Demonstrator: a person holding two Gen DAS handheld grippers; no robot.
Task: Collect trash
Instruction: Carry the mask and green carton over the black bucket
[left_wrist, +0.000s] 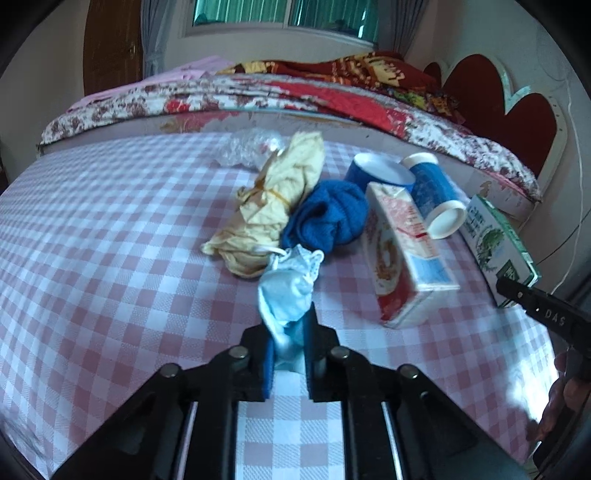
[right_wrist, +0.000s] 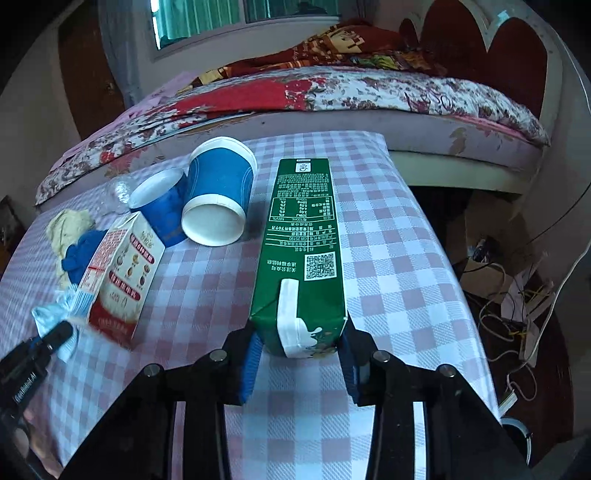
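**Both grippers gripped, ready to lift the trash**

The left gripper (left_wrist: 290, 332) pinches a crumpled pale-blue face mask (left_wrist: 286, 291) at the near edge of the pile on the checked tablecloth (left_wrist: 110, 277). The right gripper (right_wrist: 299, 354) clamps the near end of the green carton (right_wrist: 301, 240), lying flat to the right. The mask hold looks shallow, though blur hides it. Lift both straight up, slowly, clear of the red carton (left_wrist: 402, 258) and blue cups (right_wrist: 218, 199).

left tongs (left_wrist: 290, 345): clamped, angled down | right tongs (right_wrist: 300, 349): clamped, angled down
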